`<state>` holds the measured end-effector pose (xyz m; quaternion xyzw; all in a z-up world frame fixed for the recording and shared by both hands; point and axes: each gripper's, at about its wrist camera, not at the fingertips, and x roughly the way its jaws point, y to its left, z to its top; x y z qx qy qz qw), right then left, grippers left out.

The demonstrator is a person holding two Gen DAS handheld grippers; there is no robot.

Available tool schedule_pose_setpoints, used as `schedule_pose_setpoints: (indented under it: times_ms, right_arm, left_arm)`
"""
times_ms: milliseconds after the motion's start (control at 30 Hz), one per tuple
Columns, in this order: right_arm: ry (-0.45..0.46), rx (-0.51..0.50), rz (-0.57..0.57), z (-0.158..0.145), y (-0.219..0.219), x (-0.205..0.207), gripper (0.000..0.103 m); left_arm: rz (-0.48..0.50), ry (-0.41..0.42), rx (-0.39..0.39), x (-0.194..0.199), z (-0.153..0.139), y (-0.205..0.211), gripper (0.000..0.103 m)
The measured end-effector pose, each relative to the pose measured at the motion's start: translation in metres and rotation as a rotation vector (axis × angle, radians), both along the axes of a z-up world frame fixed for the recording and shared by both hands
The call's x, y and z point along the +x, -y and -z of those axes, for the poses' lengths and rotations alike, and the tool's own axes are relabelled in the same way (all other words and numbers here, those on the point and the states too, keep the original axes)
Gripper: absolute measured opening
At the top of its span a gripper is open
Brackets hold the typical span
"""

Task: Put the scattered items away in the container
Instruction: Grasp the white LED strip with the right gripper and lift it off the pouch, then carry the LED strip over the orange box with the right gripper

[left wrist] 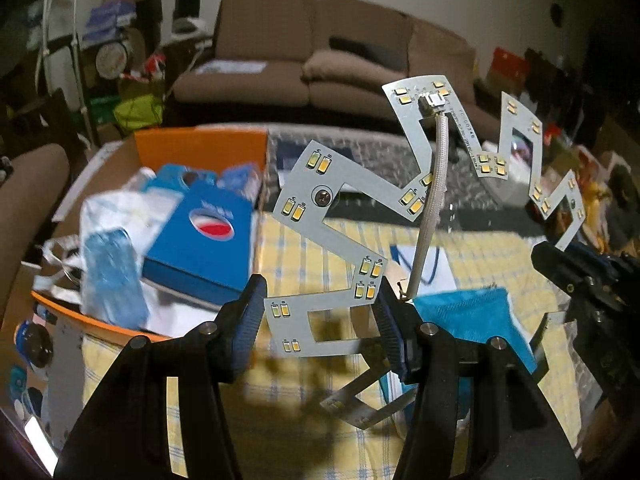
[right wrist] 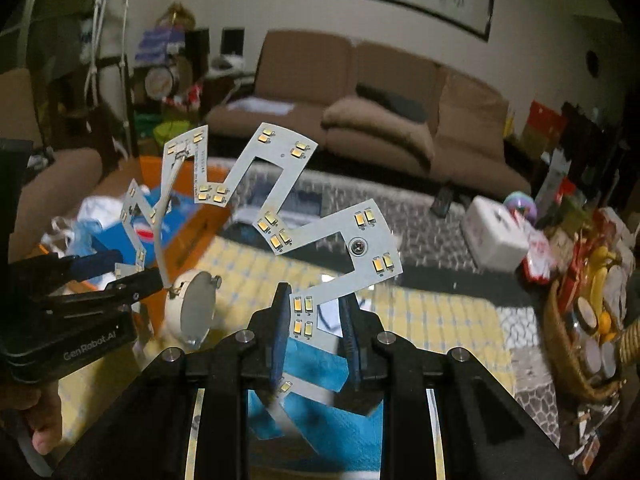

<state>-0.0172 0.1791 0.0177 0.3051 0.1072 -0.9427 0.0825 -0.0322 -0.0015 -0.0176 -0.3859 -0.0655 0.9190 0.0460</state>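
Nearest the lens: black left claw (left wrist: 320,312) with blue pads, pinching one end of a grey zigzag LED strip board (left wrist: 332,220) dotted with yellow chips. Same for the black right claw (right wrist: 314,320), clamped on the other end of that board (right wrist: 320,236), seen again at the right edge of the left wrist view (left wrist: 560,256). Board held in the air between both claws, folded in angles, above a yellow checked cloth (left wrist: 304,400) covering the desk. Silver braided cable (left wrist: 432,196) hanging from a connector on the board down to a cream round lamp base (right wrist: 192,312), which sits just beside the left claw (right wrist: 132,280) in the right wrist view. Below the board, on the cloth: a turquoise fabric piece (left wrist: 472,316). Left of the board: an orange cardboard box (left wrist: 200,148), open, holding a blue carton with a Pepsi logo (left wrist: 204,236) and white plastic bags (left wrist: 108,216). Behind the board: a brown sofa (right wrist: 360,92). Far right of the board: a woven basket with fruit (right wrist: 580,320).
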Motion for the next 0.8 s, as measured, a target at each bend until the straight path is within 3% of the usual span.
schedule_pose_setpoints:
  times_ms: [267, 600, 800]
  right_arm:
    - [-0.160, 0.010, -0.035, -0.036, 0.018, 0.010, 0.024]
    - [-0.231, 0.048, -0.113, -0.064, 0.069, -0.006, 0.024]
    - [-0.264, 0.076, -0.221, -0.079, 0.120, -0.027, 0.024]
  left_arm:
    - [-0.036, -0.108, 0.023, 0.005, -0.035, 0.021, 0.051]
    - [-0.143, -0.135, 0.109, -0.002, -0.061, 0.078, 0.051]
    - [-0.238, -0.153, 0.153, -0.005, -0.072, 0.122, 0.051]
